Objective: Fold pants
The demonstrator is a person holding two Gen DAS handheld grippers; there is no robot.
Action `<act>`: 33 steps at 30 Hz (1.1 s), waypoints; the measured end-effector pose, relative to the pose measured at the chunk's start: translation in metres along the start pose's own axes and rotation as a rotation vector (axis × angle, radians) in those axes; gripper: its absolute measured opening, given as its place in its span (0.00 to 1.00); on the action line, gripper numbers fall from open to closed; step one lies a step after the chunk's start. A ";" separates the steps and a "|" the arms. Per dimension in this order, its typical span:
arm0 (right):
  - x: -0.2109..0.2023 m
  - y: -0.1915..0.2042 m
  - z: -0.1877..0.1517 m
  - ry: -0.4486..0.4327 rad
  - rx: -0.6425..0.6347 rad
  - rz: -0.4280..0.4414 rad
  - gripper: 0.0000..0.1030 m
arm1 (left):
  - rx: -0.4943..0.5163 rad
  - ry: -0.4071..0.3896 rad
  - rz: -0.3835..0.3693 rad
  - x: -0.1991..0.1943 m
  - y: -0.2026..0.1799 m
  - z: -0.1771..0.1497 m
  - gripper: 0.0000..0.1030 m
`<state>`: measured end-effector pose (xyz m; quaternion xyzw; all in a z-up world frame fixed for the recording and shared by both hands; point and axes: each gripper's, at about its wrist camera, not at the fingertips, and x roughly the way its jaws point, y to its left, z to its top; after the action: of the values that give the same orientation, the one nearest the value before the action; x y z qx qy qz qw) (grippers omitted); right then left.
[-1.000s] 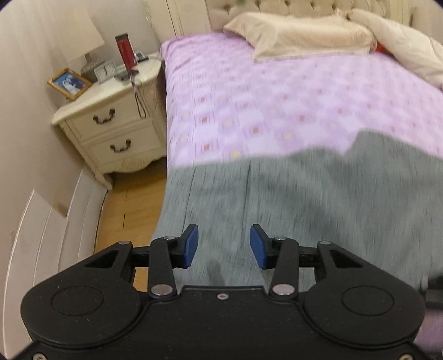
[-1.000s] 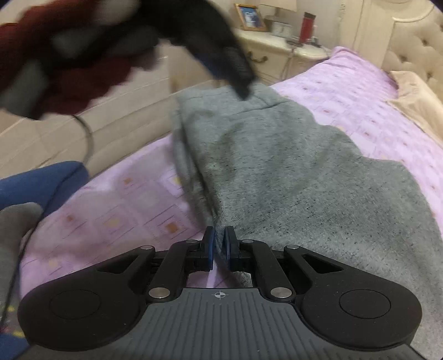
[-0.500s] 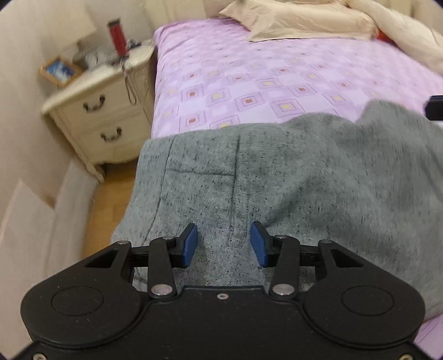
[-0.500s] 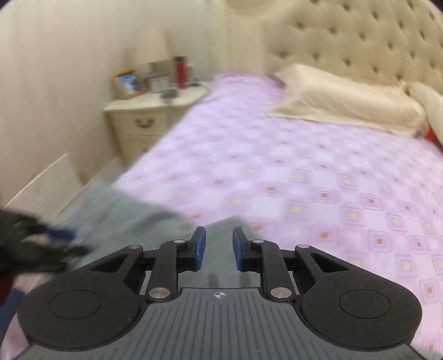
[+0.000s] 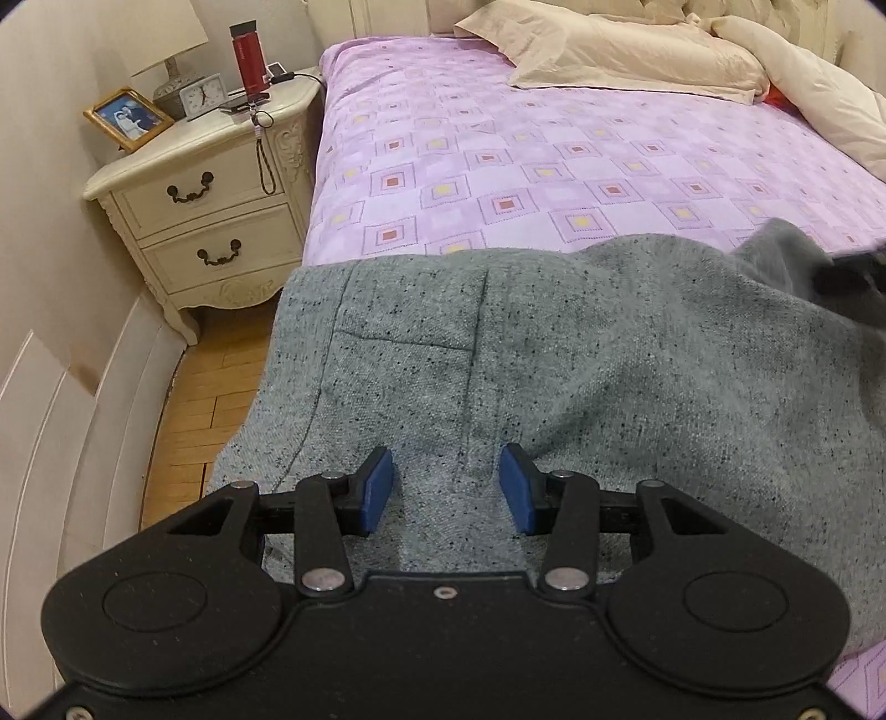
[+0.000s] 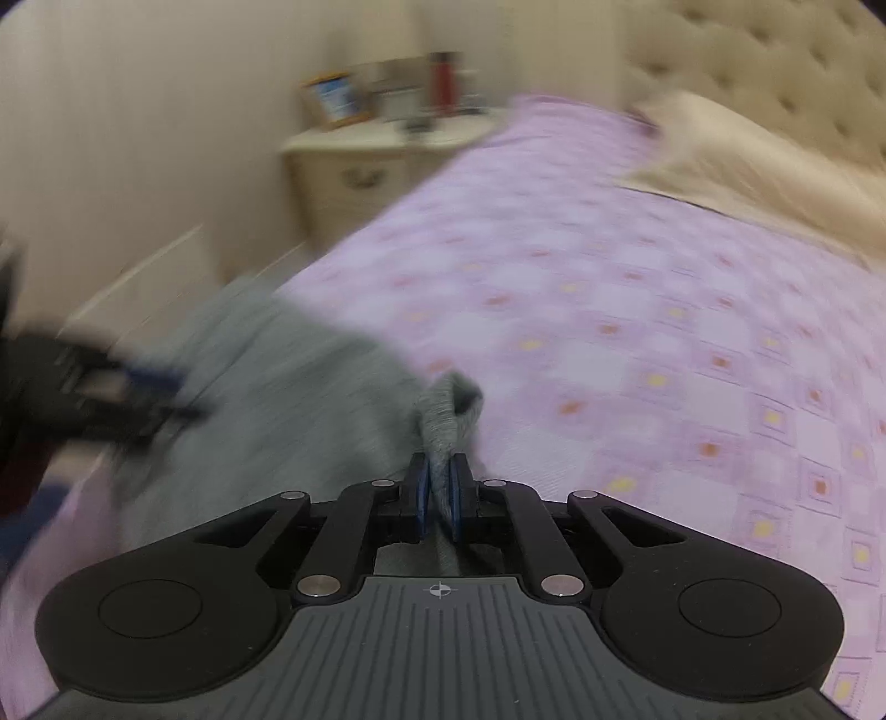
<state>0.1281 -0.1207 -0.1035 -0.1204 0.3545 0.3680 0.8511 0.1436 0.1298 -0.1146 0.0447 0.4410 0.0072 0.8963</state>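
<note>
Grey speckled pants [image 5: 581, 360] lie spread across the near end of the purple patterned bed [image 5: 554, 166], with one edge hanging off the bed's left side. My left gripper [image 5: 446, 487] hovers open just over the pants, a seam running between its blue pads. In the right wrist view my right gripper [image 6: 438, 487] has its jaws closing, pinching a raised fold of the pants [image 6: 448, 410] at their far edge. The picture there is blurred by motion. The right gripper also shows as a dark blur [image 5: 847, 277] at the right edge of the left wrist view.
A cream nightstand [image 5: 205, 188] stands left of the bed with a red bottle [image 5: 249, 50], a clock, a photo frame and a lamp on it. Beige pillows [image 5: 620, 50] lie at the headboard. Wooden floor [image 5: 210, 399] shows beside the bed, and a white panelled wall is on the left.
My left gripper sank closer to the pants, staying open. My right gripper swung across the bed, opened, then closed on a fold at the pants' edge.
</note>
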 end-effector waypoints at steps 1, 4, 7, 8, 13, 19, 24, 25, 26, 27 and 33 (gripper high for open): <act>0.002 0.012 -0.007 0.021 -0.056 -0.011 0.08 | -0.001 -0.002 0.003 0.000 -0.001 0.000 0.51; 0.007 0.038 -0.015 0.079 -0.200 0.003 0.08 | -0.001 -0.008 0.007 0.000 -0.002 -0.001 0.51; 0.004 0.046 -0.006 0.045 -0.234 -0.018 0.08 | -0.004 -0.009 0.006 0.000 -0.001 -0.001 0.51; -0.001 0.047 -0.003 0.010 -0.224 -0.044 0.08 | -0.003 -0.009 0.007 0.000 -0.001 -0.001 0.51; -0.018 0.028 0.021 -0.154 -0.123 -0.143 0.15 | 0.003 -0.015 0.010 0.000 -0.002 -0.003 0.51; 0.006 -0.029 0.049 -0.161 0.080 -0.202 0.25 | 0.003 -0.017 0.010 0.000 -0.002 -0.003 0.51; 0.040 -0.060 0.050 -0.018 0.154 -0.092 0.26 | 0.008 -0.020 0.012 -0.001 -0.002 -0.003 0.51; 0.043 -0.060 0.049 0.008 0.154 -0.076 0.26 | 0.008 -0.020 0.011 0.000 -0.002 -0.003 0.51; 0.041 -0.058 0.046 0.016 0.150 -0.063 0.26 | 0.007 -0.019 0.011 0.000 -0.002 -0.003 0.51; 0.036 -0.054 0.044 0.007 0.143 -0.039 0.26 | 0.007 -0.019 0.010 0.000 -0.002 -0.003 0.51; 0.024 -0.019 0.034 0.039 0.063 0.070 0.26 | 0.007 -0.021 0.018 -0.001 -0.003 -0.002 0.51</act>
<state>0.1706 -0.1053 -0.0965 -0.0880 0.3863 0.3838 0.8341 0.1412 0.1265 -0.1158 0.0518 0.4312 0.0132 0.9007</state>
